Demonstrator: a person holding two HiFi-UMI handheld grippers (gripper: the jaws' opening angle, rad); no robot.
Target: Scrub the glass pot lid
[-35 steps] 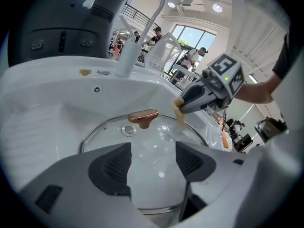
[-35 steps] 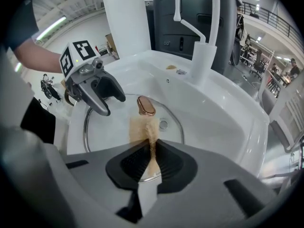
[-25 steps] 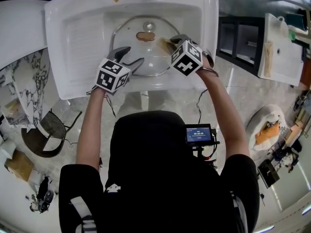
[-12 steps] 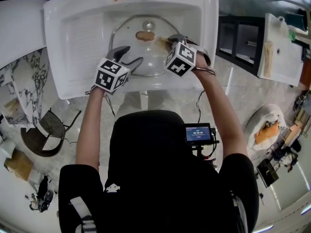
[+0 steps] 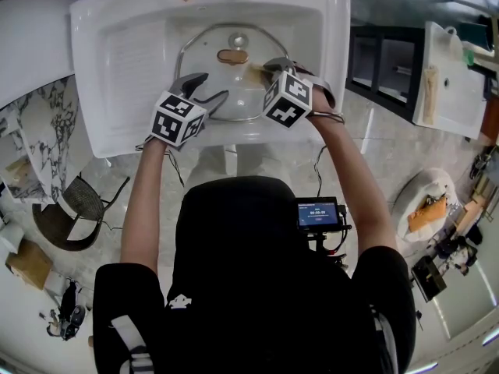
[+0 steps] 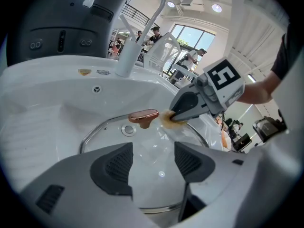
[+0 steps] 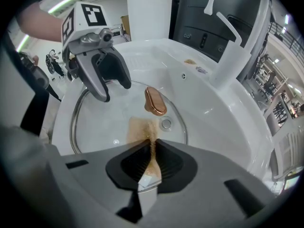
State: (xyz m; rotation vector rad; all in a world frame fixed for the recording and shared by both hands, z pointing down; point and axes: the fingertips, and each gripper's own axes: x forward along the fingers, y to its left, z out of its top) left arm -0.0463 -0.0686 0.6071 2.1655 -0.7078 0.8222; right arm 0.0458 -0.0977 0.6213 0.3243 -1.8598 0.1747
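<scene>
Nearest the person, the left gripper (image 5: 207, 89) hung over the lid's (image 5: 234, 92) left rim with its jaws wide apart and nothing between them but the glass below; whether it touched the lid could not be told. Just beside it, the right gripper (image 7: 152, 159) was clamped tight on a thin tan pad (image 7: 142, 127), whose free end lay flat on the glass. The lid lay knob-up in the basin of the white sink (image 5: 125, 61), filling most of the bottom. The pad's front edge reached close to the copper knob (image 7: 154, 100) at the lid's middle, with a small steam vent (image 7: 166, 123) just to its side. Beyond the lid, the white faucet (image 7: 232, 51) rose from the sink's far rim.
</scene>
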